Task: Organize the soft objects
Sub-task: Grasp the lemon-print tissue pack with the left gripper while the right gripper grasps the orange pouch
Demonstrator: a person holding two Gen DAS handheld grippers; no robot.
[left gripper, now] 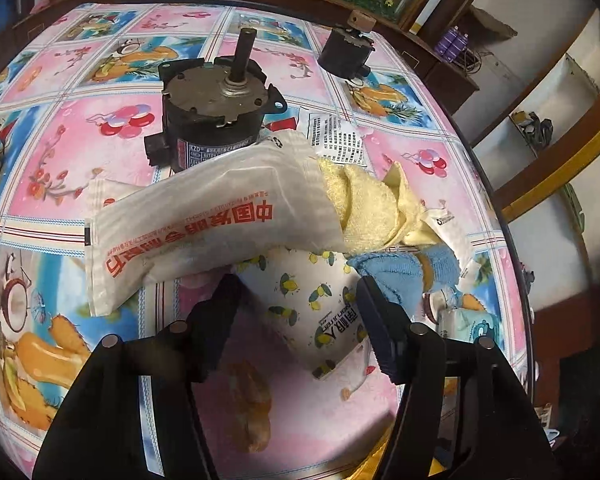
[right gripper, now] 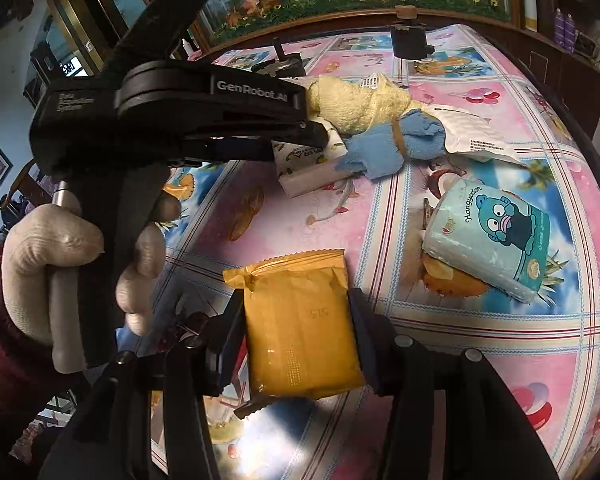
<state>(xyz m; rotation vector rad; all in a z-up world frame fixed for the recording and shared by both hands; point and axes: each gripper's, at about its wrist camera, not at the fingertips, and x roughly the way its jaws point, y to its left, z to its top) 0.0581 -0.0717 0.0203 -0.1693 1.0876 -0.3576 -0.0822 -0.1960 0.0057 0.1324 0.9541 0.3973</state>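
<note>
at the bottom of the right wrist view the right gripper [right gripper: 298, 334] clenches a flat yellow plastic packet [right gripper: 300, 328]; carry it gently to the pile. higher up, the left gripper [left gripper: 296, 304] stands released around a lemon-printed white tissue pack [left gripper: 316, 300]; keep it centred before closing.

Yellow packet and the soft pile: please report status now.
Right gripper shut on yellow packet. Left gripper open over lemon-print pack. White pouch overlaps the pile's towels.

Fluffy terry towel [left gripper: 364, 204], glossy plastic tablecloth [left gripper: 100, 136]
</note>
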